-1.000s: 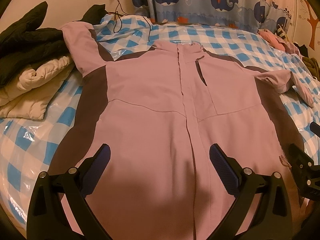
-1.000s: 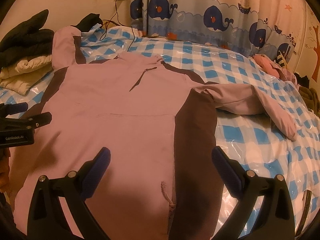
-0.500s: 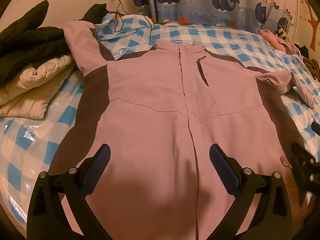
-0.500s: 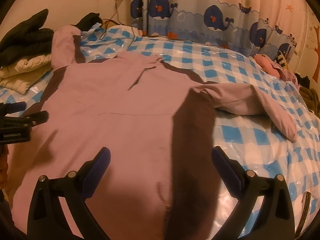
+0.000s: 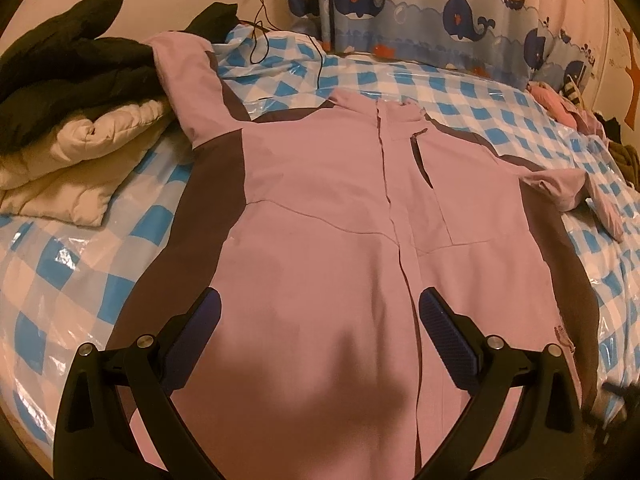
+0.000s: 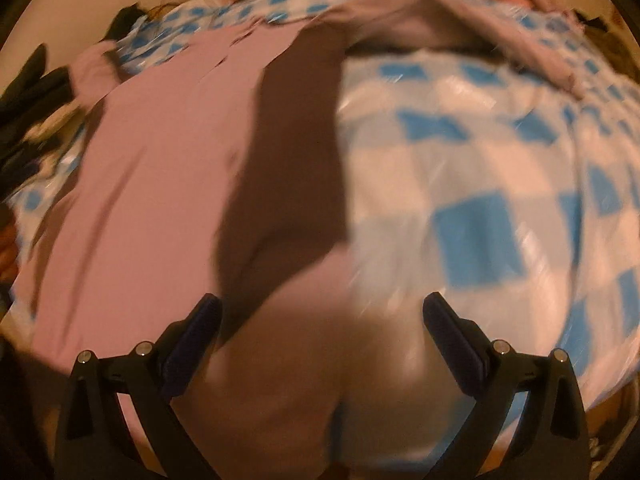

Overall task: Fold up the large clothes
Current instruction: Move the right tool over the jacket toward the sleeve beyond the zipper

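A large pink jacket (image 5: 320, 216) with dark brown side panels lies flat, front up, on a blue-and-white checked bed cover (image 5: 72, 264). Its sleeves spread to the far left and the right. My left gripper (image 5: 320, 316) is open and empty above the jacket's lower front, near the zip line. My right gripper (image 6: 322, 320) is open and empty, low over the jacket's bottom right hem (image 6: 288, 312) beside the brown panel (image 6: 292, 152). The right wrist view is blurred by motion.
Folded black and cream padded coats (image 5: 76, 120) are stacked at the left of the bed. A whale-print curtain (image 5: 420, 12) hangs behind. A black cable (image 5: 260, 28) runs from a wall socket. Pink clothes (image 5: 560, 108) lie at the far right.
My right gripper has dropped and tilted down toward the jacket's bottom right hem, blurring its view. My left gripper has crept slightly forward. The jacket has not moved.
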